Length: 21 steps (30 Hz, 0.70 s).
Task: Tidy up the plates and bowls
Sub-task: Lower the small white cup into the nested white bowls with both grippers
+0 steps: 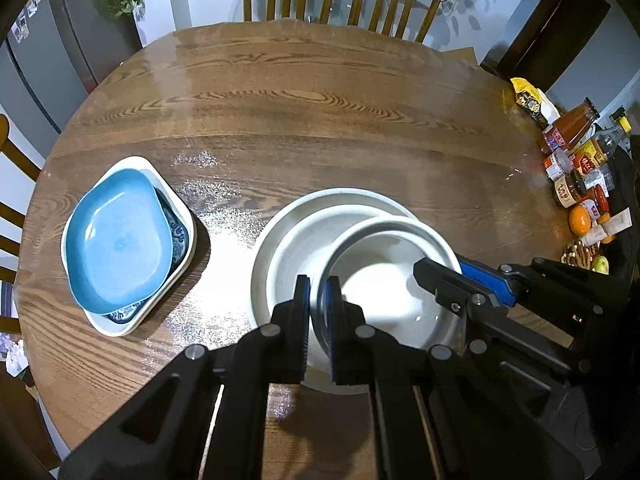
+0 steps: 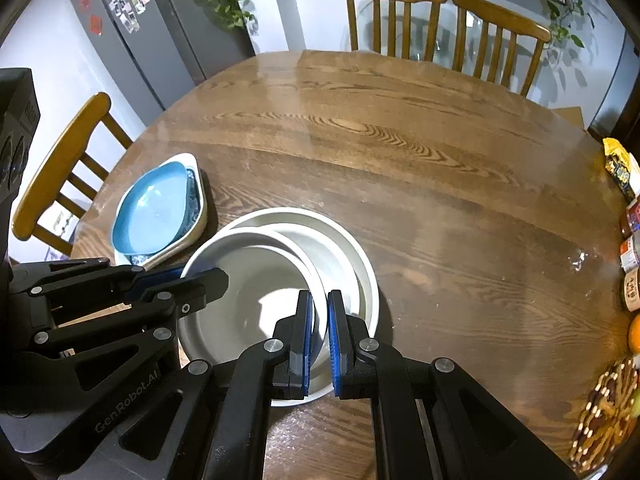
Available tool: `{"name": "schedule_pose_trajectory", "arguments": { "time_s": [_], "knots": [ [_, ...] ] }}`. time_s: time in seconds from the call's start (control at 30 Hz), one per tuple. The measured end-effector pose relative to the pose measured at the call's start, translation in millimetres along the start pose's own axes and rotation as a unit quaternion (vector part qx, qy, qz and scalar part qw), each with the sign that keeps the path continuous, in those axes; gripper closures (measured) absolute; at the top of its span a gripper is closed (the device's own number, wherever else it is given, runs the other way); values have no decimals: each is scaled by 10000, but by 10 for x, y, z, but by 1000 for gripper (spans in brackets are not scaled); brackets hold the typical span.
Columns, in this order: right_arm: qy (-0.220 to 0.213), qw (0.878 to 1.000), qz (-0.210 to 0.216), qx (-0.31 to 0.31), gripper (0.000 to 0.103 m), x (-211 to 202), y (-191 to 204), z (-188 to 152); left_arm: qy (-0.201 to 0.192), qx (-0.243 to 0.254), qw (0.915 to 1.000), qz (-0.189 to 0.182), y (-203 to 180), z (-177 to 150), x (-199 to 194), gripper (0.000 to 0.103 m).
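- The left claw [image 1: 318, 300] pointed steeply down, and its two blue pads were clamped on the near left rim of a white bowl [image 1: 394, 280].
- The right claw [image 2: 320, 320] pointed steeply down too, and it was clamped on the right rim of the same white bowl [image 2: 248, 280].
- Each claw showed in the other's view, reaching in from the side: the right claw [image 1: 460, 280] from the right, the left claw [image 2: 200, 280] from the left.
- The bowl sat tilted inside a bigger white bowl [image 1: 288, 240], close to its near side. I cannot tell if the two bowls touched.
- The bigger white bowl [image 2: 352, 248] stood on the brown wooden tabletop [image 1: 320, 120].
- To the left, near the bowls, a blue plate [image 1: 116, 236] lay on top of a white square dish [image 1: 180, 208].
- Far to the right, at the tabletop's edge, stood jars and bottles [image 1: 576, 152] and an orange [image 1: 580, 220].
- Wooden chairs [image 2: 440, 24] stood behind the tabletop.
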State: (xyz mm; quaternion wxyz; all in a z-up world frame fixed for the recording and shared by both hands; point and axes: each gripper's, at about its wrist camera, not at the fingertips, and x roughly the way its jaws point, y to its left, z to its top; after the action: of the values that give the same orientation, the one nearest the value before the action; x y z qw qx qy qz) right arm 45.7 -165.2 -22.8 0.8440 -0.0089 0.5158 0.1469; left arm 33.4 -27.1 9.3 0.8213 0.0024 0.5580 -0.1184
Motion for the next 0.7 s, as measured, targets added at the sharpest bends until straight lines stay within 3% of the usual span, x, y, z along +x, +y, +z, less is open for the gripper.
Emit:
{"name": "schedule_pose_trajectory", "arguments": {
  "time_s": [0.7],
  "knots": [
    [290,9996,20,53,94,262,-46,43,284,-141,9995,-60,12,36,243,97]
  ]
}}
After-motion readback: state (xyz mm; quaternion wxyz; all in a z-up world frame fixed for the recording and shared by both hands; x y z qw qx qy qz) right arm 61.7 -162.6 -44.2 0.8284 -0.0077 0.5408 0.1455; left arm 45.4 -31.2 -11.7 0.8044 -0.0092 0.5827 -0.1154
